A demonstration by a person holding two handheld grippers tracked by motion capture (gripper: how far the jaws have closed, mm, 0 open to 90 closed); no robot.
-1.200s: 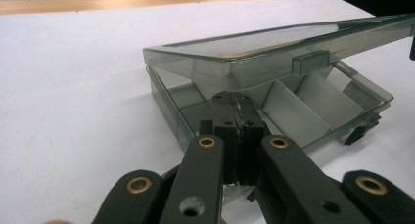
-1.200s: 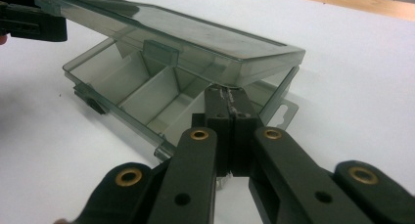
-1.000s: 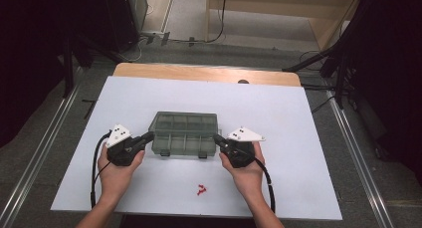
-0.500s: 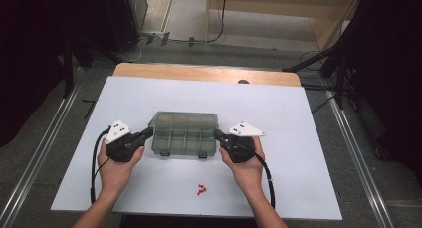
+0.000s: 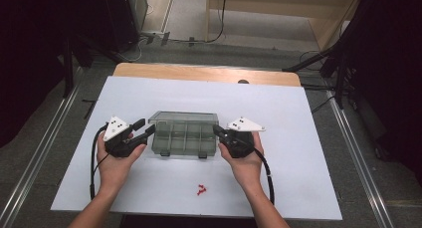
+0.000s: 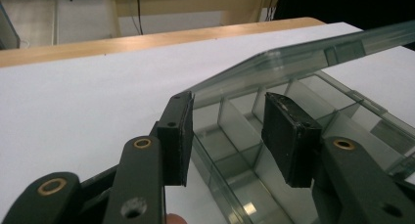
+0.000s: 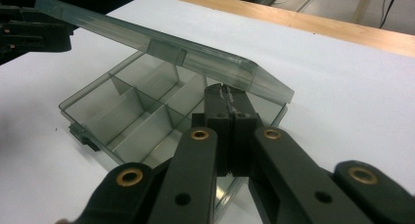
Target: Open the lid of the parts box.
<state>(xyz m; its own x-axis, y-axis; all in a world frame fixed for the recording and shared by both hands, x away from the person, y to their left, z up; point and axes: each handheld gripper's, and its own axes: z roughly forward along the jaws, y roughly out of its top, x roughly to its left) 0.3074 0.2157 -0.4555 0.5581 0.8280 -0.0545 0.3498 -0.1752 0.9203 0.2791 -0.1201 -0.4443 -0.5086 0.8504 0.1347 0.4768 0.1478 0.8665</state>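
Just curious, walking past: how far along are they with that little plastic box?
The compartment box has its lid part-raised. The right gripper, jaws shut, props the lid's underside; the left gripper has just been opening, nothing pinched. Probably left: swinging the lid fully open. The small red pieces lie untouched.

box [image 5: 184, 133] mid-table [image 5: 298, 118] | claws flank its ends | red bits [image 5: 201, 190] before it

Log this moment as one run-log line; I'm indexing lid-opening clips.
left claw: just opened, straddling box wall | right claw: shut under lid | compartment box: lid half raised | red bits: untouched
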